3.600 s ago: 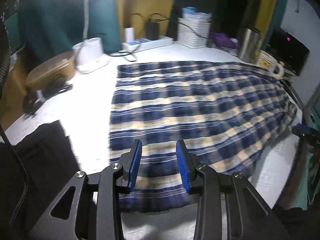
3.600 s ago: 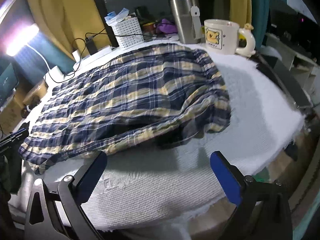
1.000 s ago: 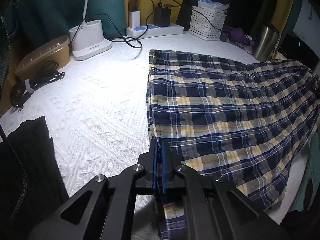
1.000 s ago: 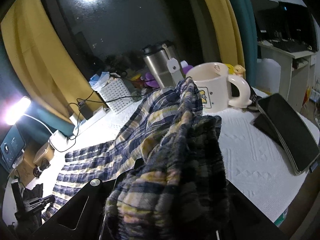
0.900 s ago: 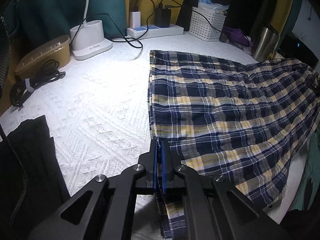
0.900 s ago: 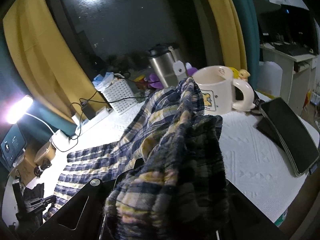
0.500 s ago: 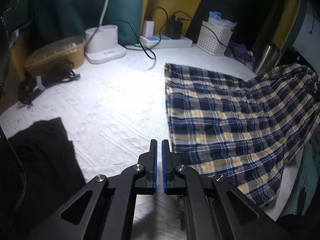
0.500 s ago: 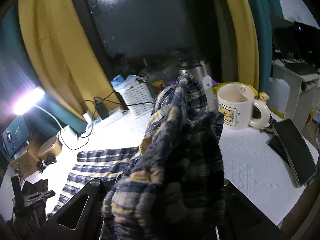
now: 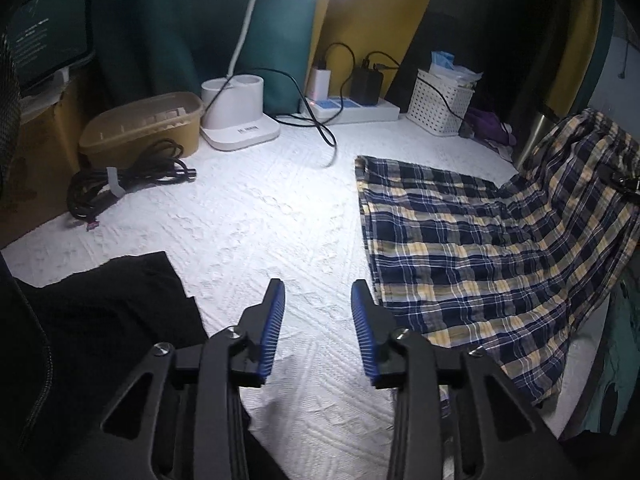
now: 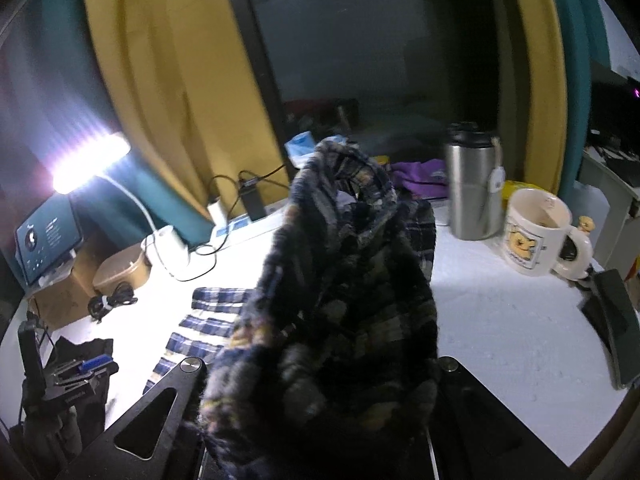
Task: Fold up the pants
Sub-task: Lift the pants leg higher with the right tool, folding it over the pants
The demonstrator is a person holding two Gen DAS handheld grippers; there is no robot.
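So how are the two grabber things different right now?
The left gripper has just been opening: its blue pads stand apart over the white cloth with nothing between them. The right gripper is shut on a bunched end of the plaid pants, lifting it off the table. Both have the same black frame.

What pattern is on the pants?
The pants are plaid: navy blue, yellow and white checks, clearest in the left wrist view.

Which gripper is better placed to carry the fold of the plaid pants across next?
Right. The right gripper is shut on a lifted bunch of the plaid pants, ready to carry over. The left gripper has just opened, empty, beside the hem.
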